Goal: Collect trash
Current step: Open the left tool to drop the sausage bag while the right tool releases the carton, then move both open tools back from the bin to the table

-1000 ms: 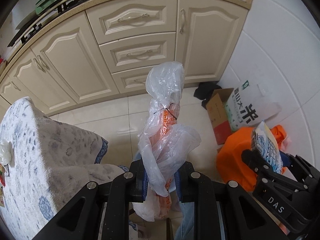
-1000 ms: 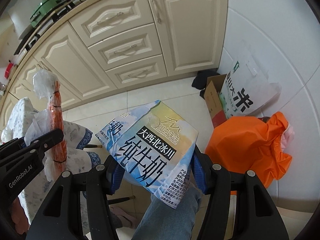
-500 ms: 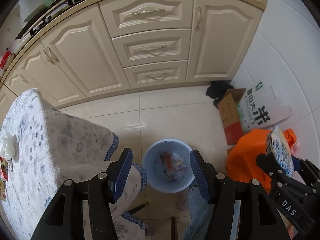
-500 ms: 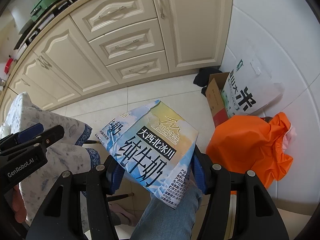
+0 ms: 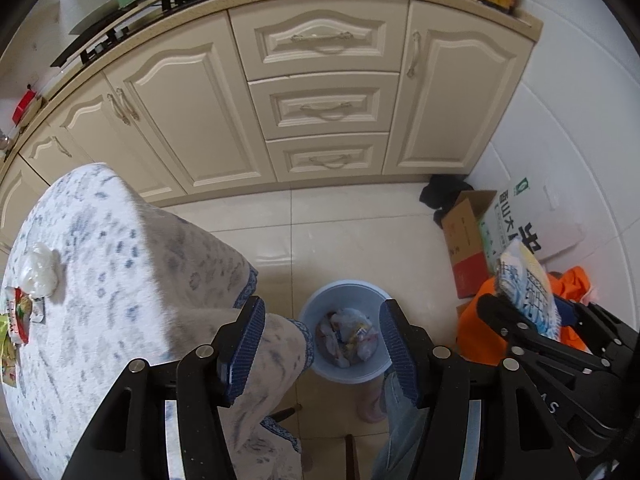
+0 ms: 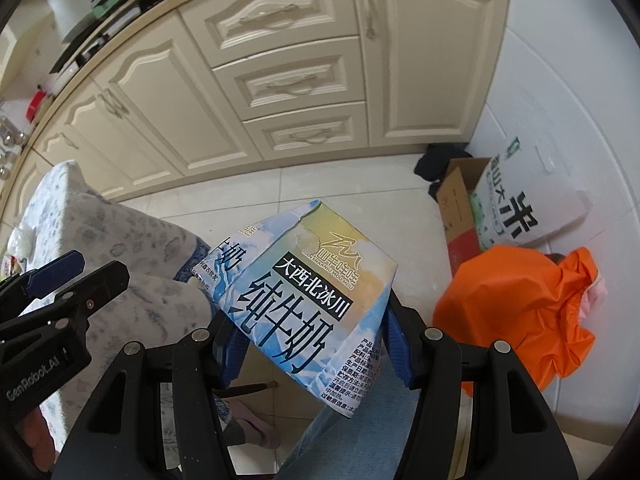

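Left gripper [image 5: 322, 344] hangs right over the bin [image 5: 344, 330], its jaws just sprung apart and nothing between them; crumpled plastic trash [image 5: 347, 334] sits inside the bin. Right of the bin, the right gripper [image 6: 310, 350] pinches a milk carton [image 6: 304, 300] by its sides, tilted, above the floor. An orange bag [image 6: 516, 312] slumps further right of the bin; the clothed table [image 5: 100, 280] stands on its left.
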